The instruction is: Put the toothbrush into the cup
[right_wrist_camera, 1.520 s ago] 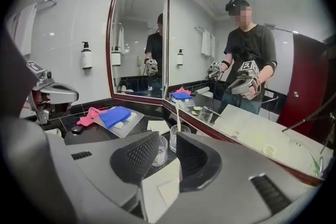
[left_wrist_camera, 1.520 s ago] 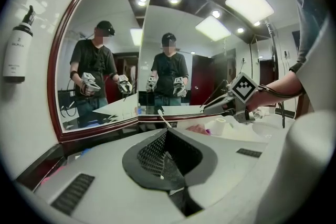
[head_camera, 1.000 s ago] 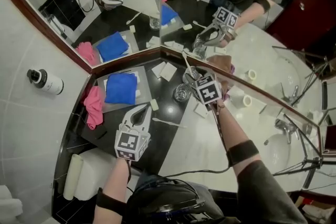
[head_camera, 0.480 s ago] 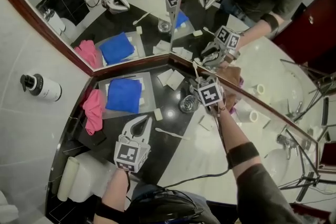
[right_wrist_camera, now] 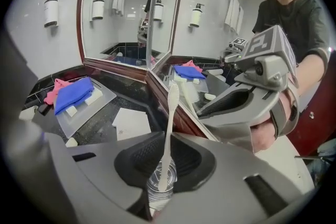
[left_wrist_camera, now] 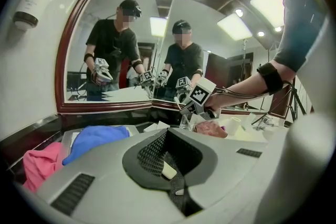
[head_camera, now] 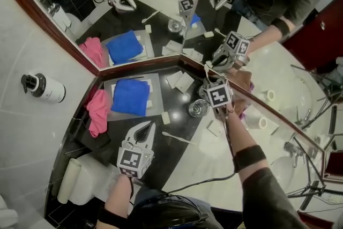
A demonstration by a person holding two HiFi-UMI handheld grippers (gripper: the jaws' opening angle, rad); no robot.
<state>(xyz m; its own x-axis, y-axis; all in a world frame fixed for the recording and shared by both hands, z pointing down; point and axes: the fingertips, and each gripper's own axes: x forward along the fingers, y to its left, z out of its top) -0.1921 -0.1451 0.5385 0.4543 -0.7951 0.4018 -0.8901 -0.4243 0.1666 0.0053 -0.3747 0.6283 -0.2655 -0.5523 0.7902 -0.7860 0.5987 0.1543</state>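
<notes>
Right gripper (right_wrist_camera: 168, 136) dropped toward cup (right_wrist_camera: 153, 191), jaws just closed narrow, pinching toothbrush (right_wrist_camera: 169, 113) upright, lower end at cup mouth; left gripper (head_camera: 147, 127) jaws shut, empty, nearside of cup. Keep it vertical, lower fully, then release

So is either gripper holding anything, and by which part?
Left gripper: nothing, jaws shut. Right gripper: its jaws have just been closing, with the cup and its toothbrush between them; a grip can't be confirmed.

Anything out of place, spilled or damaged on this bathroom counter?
Nothing spilled or broken. The pink cloth lies crumpled at the edge of the tray, unlike the folded blue towel; a white stick, perhaps a toothbrush, lies loose on the counter.
</notes>
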